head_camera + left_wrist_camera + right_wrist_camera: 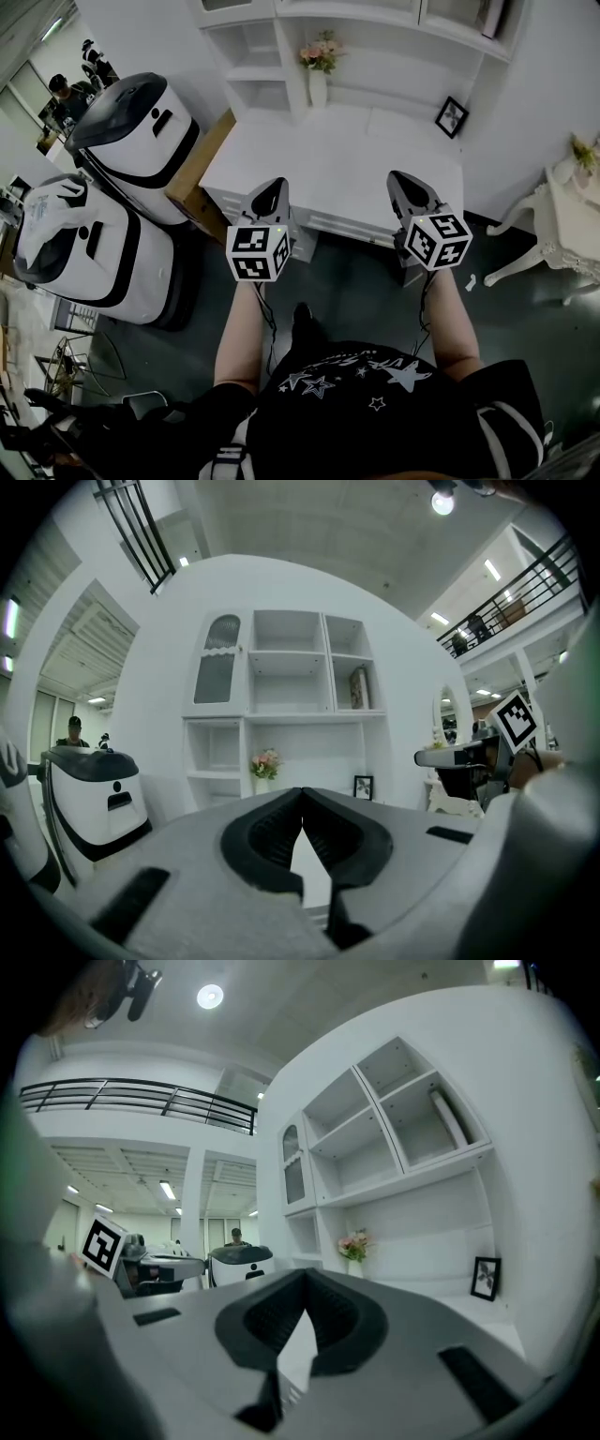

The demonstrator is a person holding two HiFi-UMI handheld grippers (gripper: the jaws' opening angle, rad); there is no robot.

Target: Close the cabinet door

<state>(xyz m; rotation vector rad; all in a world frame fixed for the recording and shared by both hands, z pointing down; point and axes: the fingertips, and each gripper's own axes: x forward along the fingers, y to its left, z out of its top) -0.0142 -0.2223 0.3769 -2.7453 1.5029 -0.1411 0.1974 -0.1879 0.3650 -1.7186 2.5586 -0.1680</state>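
Both the left gripper (275,185) and right gripper (399,178) had fingers closed on nothing, and the cabinet (328,159) stood ahead of the fingertips, well apart, so the closing seemed wholly left to do; which door stood open could not be told.

Cabinet (309,747): a white wall unit ahead of me, mostly open shelves (289,652). Door (219,663): white with an arched glass pane, upright on the upper-left compartment. It appears to sit flush with the frame, though I cannot tell whether it is fully shut.
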